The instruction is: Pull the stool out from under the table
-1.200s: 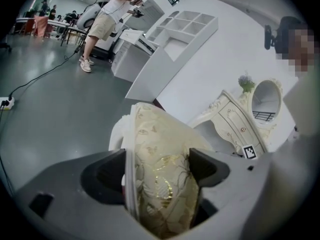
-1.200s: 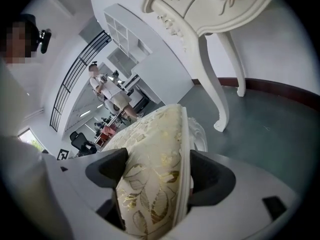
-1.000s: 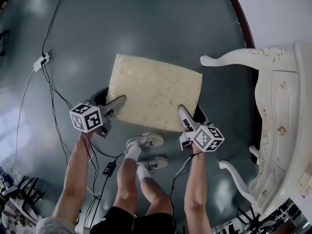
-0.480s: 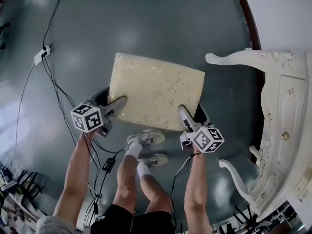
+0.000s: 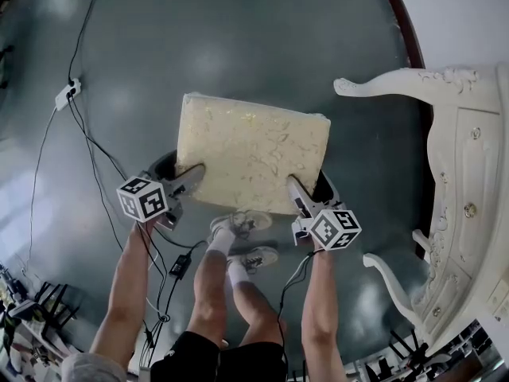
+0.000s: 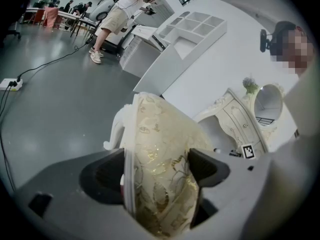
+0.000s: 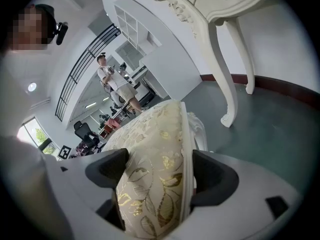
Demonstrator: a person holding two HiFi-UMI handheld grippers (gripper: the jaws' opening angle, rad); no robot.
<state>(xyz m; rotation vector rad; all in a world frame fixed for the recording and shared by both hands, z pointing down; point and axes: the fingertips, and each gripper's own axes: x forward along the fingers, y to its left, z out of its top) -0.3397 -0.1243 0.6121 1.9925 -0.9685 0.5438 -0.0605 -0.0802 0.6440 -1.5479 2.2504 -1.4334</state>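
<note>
**Both tools clamped on the stool, which stands clear of the desk**

Nearest the camera are the person's shoes [image 5: 238, 225], set just under the near edge of the stool [image 5: 250, 161]. Cables [image 5: 87, 150] trail across the floor [image 5: 238, 38] to the left of them. The left tool [image 5: 193, 175] bites the near left corner of the seat, and its own view shows both jaws pressed onto the gold-patterned cushion [image 6: 160, 154] and the white rim beneath it. The right tool [image 5: 293, 183] does the same at the near right corner, jaws shut hard on cushion and rim together.

The stool sits on open floor. The white carved desk [image 5: 469, 181] is beyond it at the right, and one curved leg [image 5: 398, 86] reaches toward the stool without touching it. By that gap, the pull looks close to done.

To finish it well:
- Draw both tools back at the same pace, so the seat does not swing toward the desk leg.
- Keep the bite on the firm rim. Padding alone would likely squash and slip.
- Step the feet back first, since they are right in the stool's path.
- Mind the cables on the left.
- Settle the stool level on the floor before the jaws let go.
</note>
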